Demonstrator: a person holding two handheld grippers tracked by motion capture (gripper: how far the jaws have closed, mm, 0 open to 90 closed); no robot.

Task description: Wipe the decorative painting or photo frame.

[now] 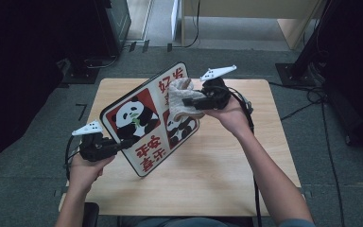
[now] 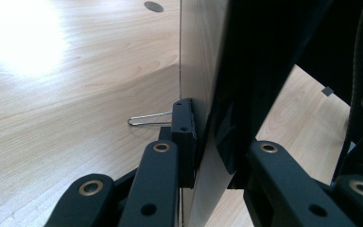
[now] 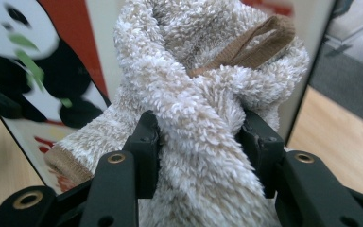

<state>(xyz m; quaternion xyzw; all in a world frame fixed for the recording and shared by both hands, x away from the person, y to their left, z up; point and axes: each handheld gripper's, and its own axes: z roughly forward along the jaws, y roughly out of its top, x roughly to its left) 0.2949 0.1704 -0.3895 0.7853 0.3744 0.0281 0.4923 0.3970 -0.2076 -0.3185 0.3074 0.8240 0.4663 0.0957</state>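
Left tongs (image 1: 123,143) pinch panda board's (image 1: 144,120) 8 o'clock edge above counter (image 1: 227,179); right tongs (image 1: 187,101) clamp towel (image 1: 182,97) at its 1 o'clock corner. Wiping appears underway; lower panels probably remain.

The right gripper (image 3: 196,135) is clamping a bunched beige terry towel (image 3: 203,90) between its black jaws. Behind the towel, a panda-printed board (image 3: 38,80) is standing tilted above the wooden table (image 3: 340,142).

You have a panda board (image 1: 144,120), a flat panel printed with pandas, red blocks and red characters, tilted on edge above the table (image 1: 208,184). A fluffy beige towel (image 1: 184,97), bunched up, presses against the board's upper printed face.
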